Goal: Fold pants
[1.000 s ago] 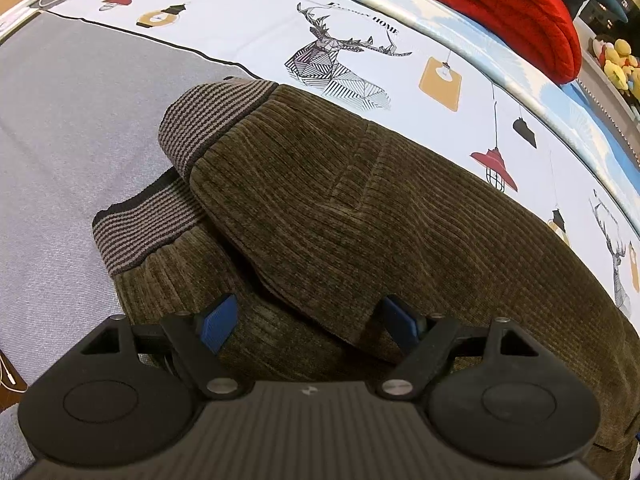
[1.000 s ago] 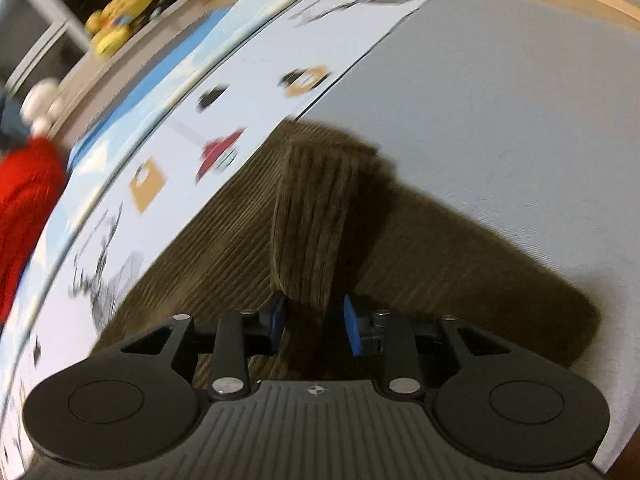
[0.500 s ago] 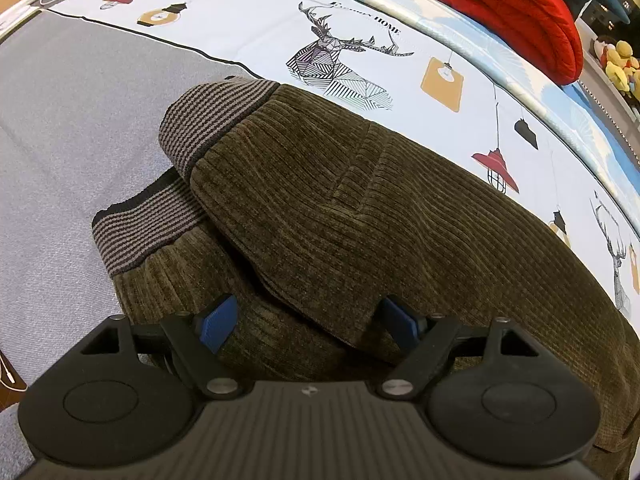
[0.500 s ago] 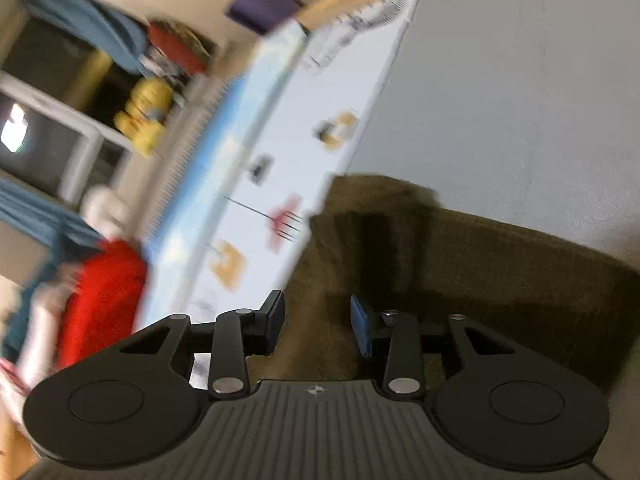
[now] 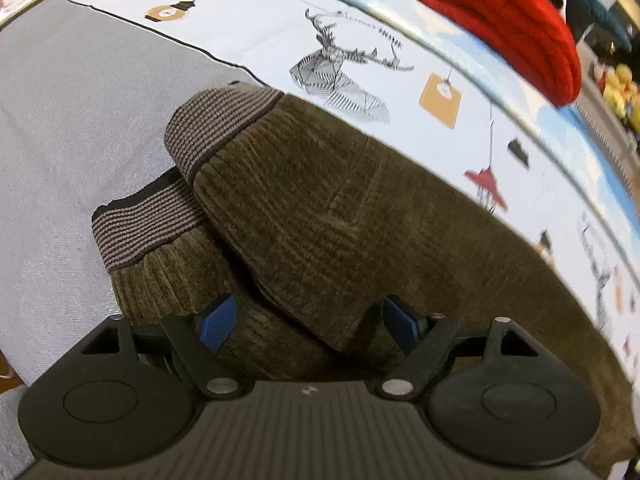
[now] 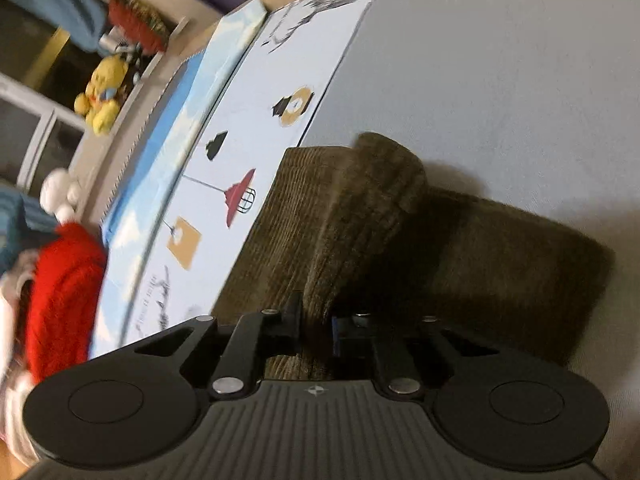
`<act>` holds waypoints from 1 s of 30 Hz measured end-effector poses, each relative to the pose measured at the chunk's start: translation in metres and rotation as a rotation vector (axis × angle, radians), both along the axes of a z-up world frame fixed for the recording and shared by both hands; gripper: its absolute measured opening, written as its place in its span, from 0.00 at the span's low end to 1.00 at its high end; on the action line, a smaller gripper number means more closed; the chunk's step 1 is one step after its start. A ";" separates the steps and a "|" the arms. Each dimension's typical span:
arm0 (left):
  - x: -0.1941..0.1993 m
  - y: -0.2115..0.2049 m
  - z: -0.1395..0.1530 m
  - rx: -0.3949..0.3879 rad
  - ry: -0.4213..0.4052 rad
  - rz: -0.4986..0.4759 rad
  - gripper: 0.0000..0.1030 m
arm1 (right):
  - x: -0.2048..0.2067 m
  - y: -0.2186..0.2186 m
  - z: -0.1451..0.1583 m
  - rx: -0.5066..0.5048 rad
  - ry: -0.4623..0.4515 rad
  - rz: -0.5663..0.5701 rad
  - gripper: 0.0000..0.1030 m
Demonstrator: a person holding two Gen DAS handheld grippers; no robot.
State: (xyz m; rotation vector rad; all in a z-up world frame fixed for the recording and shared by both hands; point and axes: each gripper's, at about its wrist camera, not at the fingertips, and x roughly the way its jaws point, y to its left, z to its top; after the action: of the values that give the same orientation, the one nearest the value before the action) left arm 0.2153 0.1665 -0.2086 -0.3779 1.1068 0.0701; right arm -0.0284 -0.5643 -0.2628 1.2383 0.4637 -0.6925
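Observation:
Brown corduroy pants (image 5: pixel 328 216) lie on the bed, one leg over the other, with striped ribbed cuffs (image 5: pixel 216 136) at the far left. My left gripper (image 5: pixel 310 320) is open, its blue pads on either side of a fold of the upper leg. My right gripper (image 6: pixel 316 330) is shut on a raised ridge of the pants (image 6: pixel 360 216) and holds it above the cloth beneath.
The bed has a grey sheet (image 5: pixel 68 92) and a white printed cover with deer and lamps (image 5: pixel 360 60). A red knitted garment (image 5: pixel 500 20) lies at the back; it also shows in the right wrist view (image 6: pixel 60 292). Yellow plush toys (image 6: pixel 100 96) sit beyond the bed.
The right gripper swung and tilted, and now pinches a raised fold of pants. The left gripper has barely moved and stays open.

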 end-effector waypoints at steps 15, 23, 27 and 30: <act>0.030 -0.014 0.011 -0.022 0.041 0.112 0.13 | 0.013 0.005 0.004 -0.135 0.131 0.013 0.07; 0.059 -0.027 0.102 -0.005 -0.087 -0.007 0.10 | 0.046 -0.003 0.069 -0.197 0.084 0.030 0.06; 0.045 -0.010 0.116 -0.044 -0.085 0.018 0.10 | 0.035 -0.003 0.123 -0.271 0.023 0.032 0.06; 0.015 0.007 0.103 -0.039 -0.058 0.013 0.10 | -0.002 0.002 0.137 -0.274 0.000 0.044 0.06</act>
State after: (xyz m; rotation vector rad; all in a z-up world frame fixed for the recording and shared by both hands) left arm 0.2298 0.1732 -0.1052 -0.4200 1.0500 0.0492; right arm -0.0303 -0.5618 -0.1254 0.9674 0.3813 -0.6936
